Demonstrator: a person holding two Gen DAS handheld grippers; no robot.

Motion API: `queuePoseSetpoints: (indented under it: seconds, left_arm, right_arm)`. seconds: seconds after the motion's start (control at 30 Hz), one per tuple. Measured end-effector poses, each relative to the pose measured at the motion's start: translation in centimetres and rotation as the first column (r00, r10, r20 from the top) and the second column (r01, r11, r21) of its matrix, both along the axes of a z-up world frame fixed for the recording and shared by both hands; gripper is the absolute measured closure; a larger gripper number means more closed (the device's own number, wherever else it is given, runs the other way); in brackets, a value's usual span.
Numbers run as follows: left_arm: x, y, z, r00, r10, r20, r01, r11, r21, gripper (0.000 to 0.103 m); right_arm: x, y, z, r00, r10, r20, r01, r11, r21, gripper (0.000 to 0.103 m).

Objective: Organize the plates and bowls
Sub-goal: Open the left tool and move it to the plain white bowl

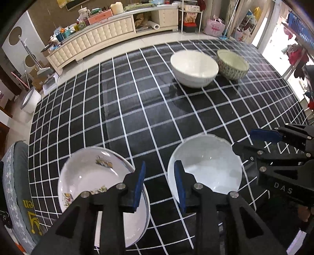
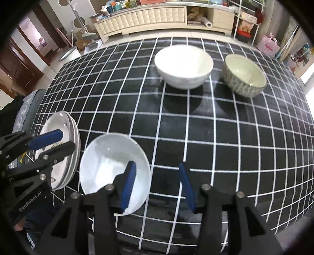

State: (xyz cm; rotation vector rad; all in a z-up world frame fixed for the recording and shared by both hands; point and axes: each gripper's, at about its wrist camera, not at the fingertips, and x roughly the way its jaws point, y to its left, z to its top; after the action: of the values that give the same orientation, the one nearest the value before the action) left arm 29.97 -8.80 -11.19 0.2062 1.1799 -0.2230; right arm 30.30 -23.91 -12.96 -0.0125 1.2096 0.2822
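A flower-printed plate (image 1: 92,176) sits on a small stack at the table's near left; it also shows in the right wrist view (image 2: 64,137). A plain white plate (image 1: 208,164) lies beside it (image 2: 109,162). A white bowl (image 1: 194,68) and a green patterned bowl (image 1: 232,64) stand at the far side (image 2: 183,65) (image 2: 245,75). My left gripper (image 1: 160,186) is open and empty, hovering between the two plates. My right gripper (image 2: 158,186) is open and empty, just right of the white plate; it also shows in the left wrist view (image 1: 253,141).
The table wears a black cloth with a white grid (image 1: 137,109). A cushioned chair (image 1: 15,186) stands at the near left edge. A cream sideboard (image 2: 149,15) with clutter runs along the far wall.
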Motion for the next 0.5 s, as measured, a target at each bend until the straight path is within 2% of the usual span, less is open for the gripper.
queuePoseSetpoints:
  seconds: [0.1,0.27,0.37,0.5]
  left_arm:
    - [0.9,-0.1,1.1,1.0,-0.001,0.018,0.001,1.0,0.003,0.067]
    - [3.0,-0.6,2.5,0.999,-0.007,0.042,0.007,1.0,0.013,0.066]
    - [4.5,-1.1,3.1,0.998,-0.008,0.061,0.006,1.0,0.028,0.055]
    - [6.5,-1.8,3.3,0.998,-0.019,0.066,0.017,0.999,0.035,0.054]
  right_arm:
    - [0.7,-0.3,0.9,1.0,-0.003,0.021,0.003,1.0,0.001,0.041]
    - [2.8,-1.0,2.3,0.999,-0.02,0.044,0.019,1.0,0.003,0.039]
    - [4.2,-1.5,2.8,0.997,-0.04,0.065,0.04,0.999,0.005,0.038]
    - [6.2,-2.0,2.9,0.996,-0.06,0.065,0.059,0.998,0.021,0.038]
